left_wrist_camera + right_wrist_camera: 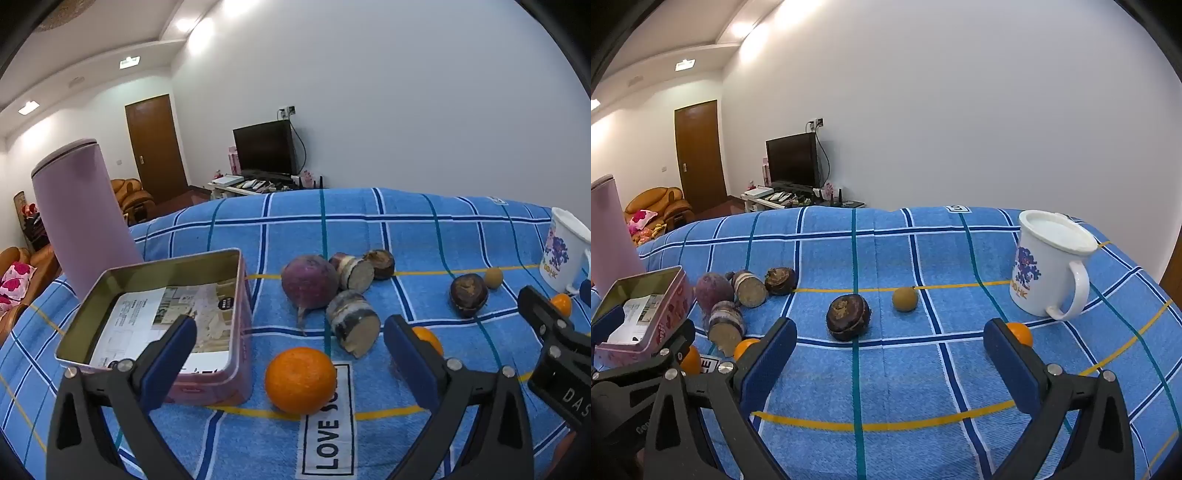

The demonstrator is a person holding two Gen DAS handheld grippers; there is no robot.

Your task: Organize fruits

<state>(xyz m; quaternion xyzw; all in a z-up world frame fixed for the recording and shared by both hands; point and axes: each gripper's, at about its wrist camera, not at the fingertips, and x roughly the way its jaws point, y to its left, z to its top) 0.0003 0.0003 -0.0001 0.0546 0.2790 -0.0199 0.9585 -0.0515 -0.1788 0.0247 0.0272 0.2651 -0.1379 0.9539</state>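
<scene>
My left gripper [290, 354] is open, just above a large orange [301, 380] that lies between its fingers. An open pink tin [110, 280] with paper inside stands to its left. Beyond lie a purple turnip [308, 282], two cut sugarcane pieces [352, 326], a dark water chestnut [380, 264], another chestnut [468, 294], a small brown longan [494, 277] and two small oranges [428, 338]. My right gripper [890, 354] is open and empty over bare cloth, short of a water chestnut [848, 317] and the longan [905, 299]. A small orange [1020, 333] sits behind its right finger.
A tall pink cylinder [81, 218] stands behind the tin. A white mug [1049, 266] with a lid stands at the right of the blue checked cloth [923, 387]. The right gripper shows at the right edge of the left wrist view [550, 332].
</scene>
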